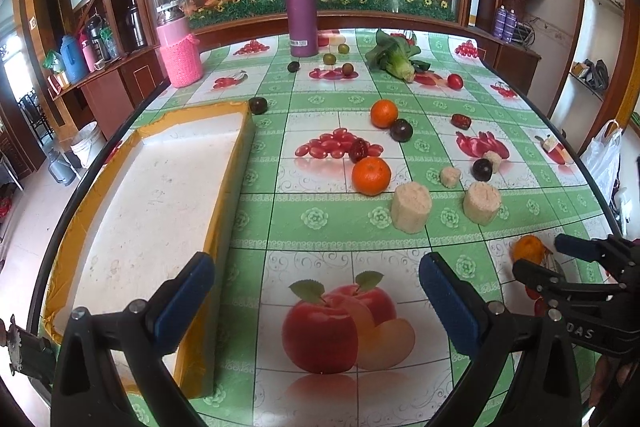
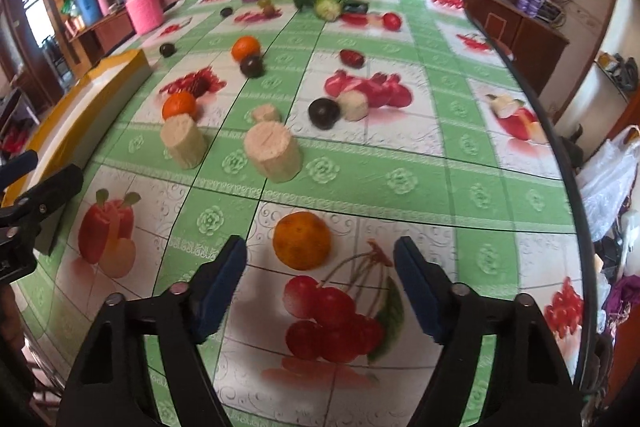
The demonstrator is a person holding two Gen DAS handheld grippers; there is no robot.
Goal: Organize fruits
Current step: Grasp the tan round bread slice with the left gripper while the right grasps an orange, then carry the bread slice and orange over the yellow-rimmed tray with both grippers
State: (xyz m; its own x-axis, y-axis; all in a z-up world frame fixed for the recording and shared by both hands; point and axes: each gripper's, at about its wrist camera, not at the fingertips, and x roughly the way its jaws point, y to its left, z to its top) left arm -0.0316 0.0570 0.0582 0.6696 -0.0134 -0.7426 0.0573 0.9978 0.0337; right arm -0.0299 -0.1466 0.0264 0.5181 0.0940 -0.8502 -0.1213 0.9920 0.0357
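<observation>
The bench (image 1: 400,239) is covered by a green and white cloth printed with fruit. At its left edge, a long white tray with yellow-taped sides (image 1: 160,211) is laid; it serves here as the landmark. Far beyond the tray, a purple flask (image 1: 301,9) is stood upright near the back rim, and a pink knitted-cover jug (image 1: 180,53) is seen past the tray's far end. A leafy green vegetable (image 1: 394,57) is laid to the right of the flask.

The left claw (image 1: 316,303) is held released just right of the tray's near corner, nothing between its blue pads. The right claw (image 2: 320,287) is seen well to the right of the tray, its jaws parted and nothing pressed; an orange mandarin (image 2: 302,239) is resting on the cloth just ahead of its fingertips, untouched.

Further right of the tray, two beige cylindrical blocks (image 1: 411,206) are stood upright, with two more mandarins (image 1: 371,175) beyond them. Dark plums (image 1: 401,130) and red dates (image 1: 461,121) are scattered farther off; one plum (image 1: 258,105) is lying at the tray's far corner.
</observation>
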